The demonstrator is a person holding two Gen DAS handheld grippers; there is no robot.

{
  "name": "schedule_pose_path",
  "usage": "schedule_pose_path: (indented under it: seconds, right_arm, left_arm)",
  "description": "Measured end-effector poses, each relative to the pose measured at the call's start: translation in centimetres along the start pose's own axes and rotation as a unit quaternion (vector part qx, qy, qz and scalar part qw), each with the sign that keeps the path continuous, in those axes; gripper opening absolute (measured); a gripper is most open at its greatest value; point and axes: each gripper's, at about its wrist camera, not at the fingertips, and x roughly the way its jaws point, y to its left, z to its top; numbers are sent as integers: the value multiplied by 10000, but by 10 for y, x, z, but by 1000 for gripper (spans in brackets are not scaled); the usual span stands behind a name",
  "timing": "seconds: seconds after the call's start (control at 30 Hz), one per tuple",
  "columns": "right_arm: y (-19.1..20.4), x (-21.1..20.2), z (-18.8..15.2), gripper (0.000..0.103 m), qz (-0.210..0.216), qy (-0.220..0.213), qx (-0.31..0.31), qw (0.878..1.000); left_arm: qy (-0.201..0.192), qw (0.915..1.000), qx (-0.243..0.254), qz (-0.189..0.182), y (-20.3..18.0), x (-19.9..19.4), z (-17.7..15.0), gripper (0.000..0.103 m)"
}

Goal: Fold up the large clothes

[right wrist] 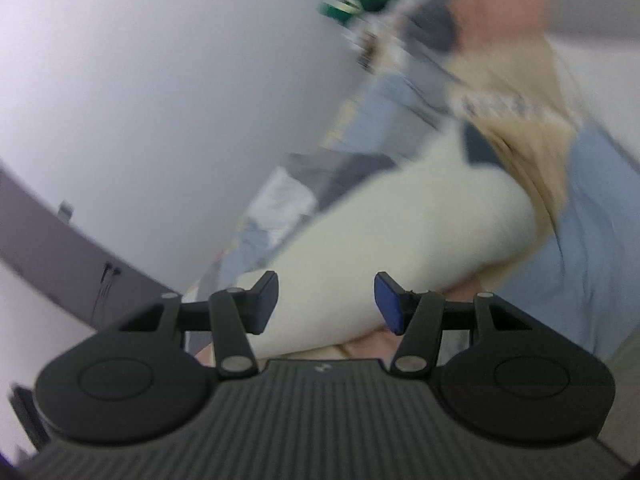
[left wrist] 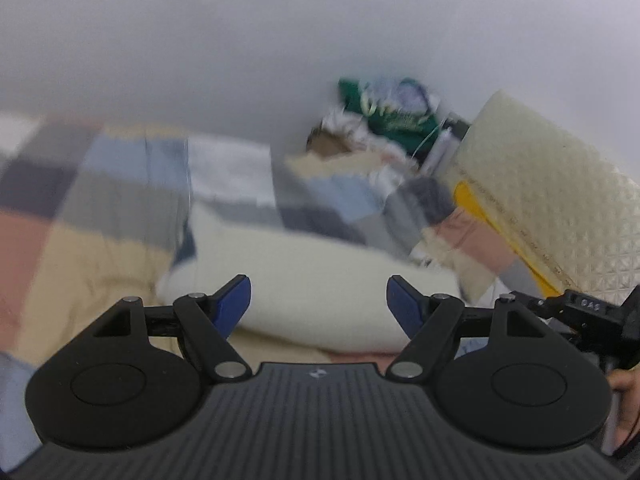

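Observation:
A cream-white garment [left wrist: 312, 280] lies bunched in a long roll on a patchwork bedspread [left wrist: 104, 200] of grey, blue, tan and pink squares. My left gripper [left wrist: 319, 304] is open and empty, its blue-padded fingers just in front of the roll. In the right wrist view the same white garment [right wrist: 400, 240] runs diagonally, and my right gripper [right wrist: 326, 300] is open and empty with the roll between and beyond its fingers. Both views are motion-blurred. The right gripper's black body [left wrist: 592, 316] shows at the left view's right edge.
A cream quilted pillow [left wrist: 552, 200] with a yellow item [left wrist: 480, 216] under it leans at the right. A pile of green and white clutter [left wrist: 392, 116] sits by the white wall [left wrist: 240, 40]. A grey band [right wrist: 60, 240] crosses the wall at left.

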Motion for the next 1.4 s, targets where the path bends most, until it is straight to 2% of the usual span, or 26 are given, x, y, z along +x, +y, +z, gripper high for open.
schedule_pose_path:
  seconds: [0.1,0.27,0.47,0.6,0.93,1.07,1.23,1.4]
  right_arm:
    - [40,-21,0,57,176,-215,-586,9979]
    - [91,-56,-15,57,360,-547,-1404,9879]
    - [123,-69,-50,57,220,-787,-1935,9777]
    - [133,-74,-72,57,8,-901,-2171,9720]
    - [143,-71,-122,57,-479,-799,-2828,9546]
    - [141,-69,-136,57,-630,-687,-2845,9541]
    - [141,-59,-147,57,-811,-602,-2956,9500]
    - [139,-49,-151,57,-910,-521,-2902,9512]
  left_arm:
    - [-273,9993,257,-40,-18,-36,6,79]
    - [-510,9974,493,-86,-38,-84,3,79]
    - [-582,9958,702,-96,-44,-121,-18,79]
    - [-611,9951,758,163,-41,-136,-34,79]
    - [-731,9919,929,474,-29,-148,-65,79]
    - [-748,9904,865,775,-23,-145,-73,79]
    - [-660,9918,795,751,-15,-135,-77,79]
    - [-584,9917,829,788,-12,-125,-79,79]
